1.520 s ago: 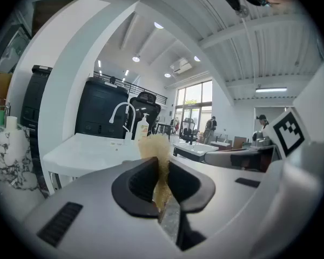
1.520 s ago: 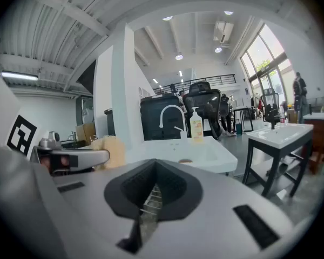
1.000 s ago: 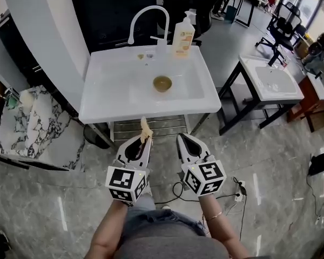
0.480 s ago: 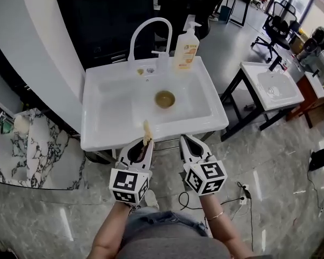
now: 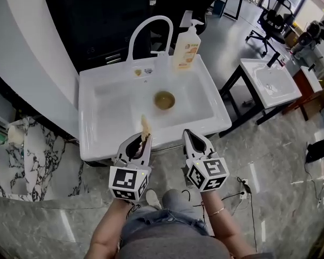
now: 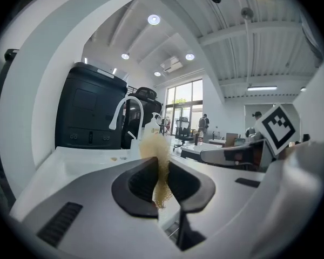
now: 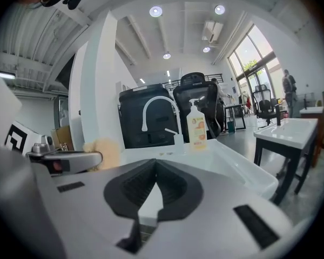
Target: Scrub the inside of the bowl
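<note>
Left gripper (image 5: 142, 143) is pinching a tan sponge (image 5: 146, 126). The left gripper view shows the jaws closed on its middle, with one end sticking up past the tips and the other hanging below. Right gripper (image 5: 192, 138) is pressed together with nothing in it. Both hover at the front edge of the white sink (image 5: 97, 142), outside the basin. The bowl (image 5: 164, 99) sits upright in the basin, near the middle, well apart from both grippers, below the faucet (image 5: 146, 28) and soap bottle (image 5: 186, 48). Its inside looks brownish; can't tell if that's residue or just its colour. Scrubbing not started, my read. Risks from here: the bowl is loose on slick porcelain, so a one-sided push from the sponge will likely skate or tip it unless the right gripper opens and pins the rim first. The sponge is held by a narrow pinch with a long free end, so under pressure it could fold over or pull out of the jaws. Reaching in low could also clip the sink's front rim.
</note>
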Available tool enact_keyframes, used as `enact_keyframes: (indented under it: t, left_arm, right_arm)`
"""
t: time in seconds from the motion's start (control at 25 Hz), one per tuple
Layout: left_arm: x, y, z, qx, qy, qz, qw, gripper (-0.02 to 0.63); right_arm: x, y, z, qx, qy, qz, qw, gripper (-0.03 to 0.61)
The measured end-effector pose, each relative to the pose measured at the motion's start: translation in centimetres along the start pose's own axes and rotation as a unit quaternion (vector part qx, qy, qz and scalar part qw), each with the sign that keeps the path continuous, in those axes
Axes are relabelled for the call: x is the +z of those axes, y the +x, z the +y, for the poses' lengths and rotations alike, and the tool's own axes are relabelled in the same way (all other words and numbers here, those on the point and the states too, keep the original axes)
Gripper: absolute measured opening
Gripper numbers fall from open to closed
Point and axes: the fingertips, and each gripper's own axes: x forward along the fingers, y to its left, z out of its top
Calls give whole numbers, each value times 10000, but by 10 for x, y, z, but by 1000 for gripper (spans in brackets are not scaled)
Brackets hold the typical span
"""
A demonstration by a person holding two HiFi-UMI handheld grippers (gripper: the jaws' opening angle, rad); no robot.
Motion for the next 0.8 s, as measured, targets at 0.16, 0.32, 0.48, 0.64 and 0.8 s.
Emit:
enact_keyframes:
  t: [0.16,0.32,0.48,0.64,0.8]
  left_arm:
    - [-1,1,8,18,-65,-73,10000,46]
    - [0,1,10,-3,-138,-125,9998,46]
    - [1,-1,11,7,-115,-164,9998,46]
    - [5,0,10,-23,-136,-183,9997,46]
    - [7,7,10,-30,-251,-204,9995,46]
  right_arm:
    - [4,4,1,-14,-228,-56,9997,11]
    - [4,5,4,9,-434,-25,9991,11]
    - [5,4,-1,-50,-415,-39,9991,11]
    - [11,5,-8,-98,-451,-35,9989,11]
    - [16,14,-20,-177,-472,10,9987,11]
